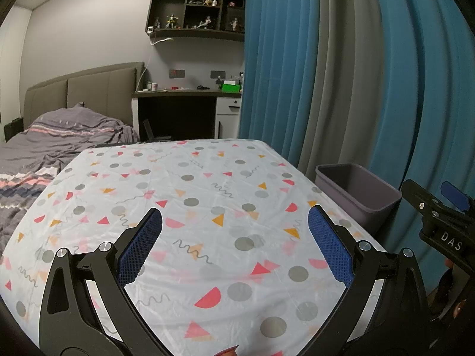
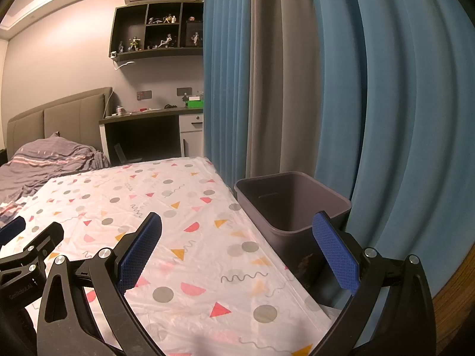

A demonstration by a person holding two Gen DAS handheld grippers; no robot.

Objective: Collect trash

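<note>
A grey-purple bin (image 2: 292, 204) stands on the floor against the right edge of the table, and its inside shows nothing; it also appears at the right as the bin (image 1: 356, 188). My left gripper (image 1: 234, 216) hovers open over the patterned tablecloth (image 1: 190, 195) with nothing between its blue pads. My right gripper (image 2: 237, 221) is open too, straddling the table's right edge, its right pad in front of the bin. I see no loose trash on the cloth. The right gripper's side (image 1: 439, 216) shows in the left wrist view, and the left gripper's side (image 2: 26, 255) in the right wrist view.
Blue and grey curtains (image 2: 297, 89) hang close behind the bin. A bed with a grey quilt (image 1: 44, 145) lies left of the table. A desk (image 1: 184, 92) with small items and a wall shelf (image 1: 196, 9) stand at the far wall.
</note>
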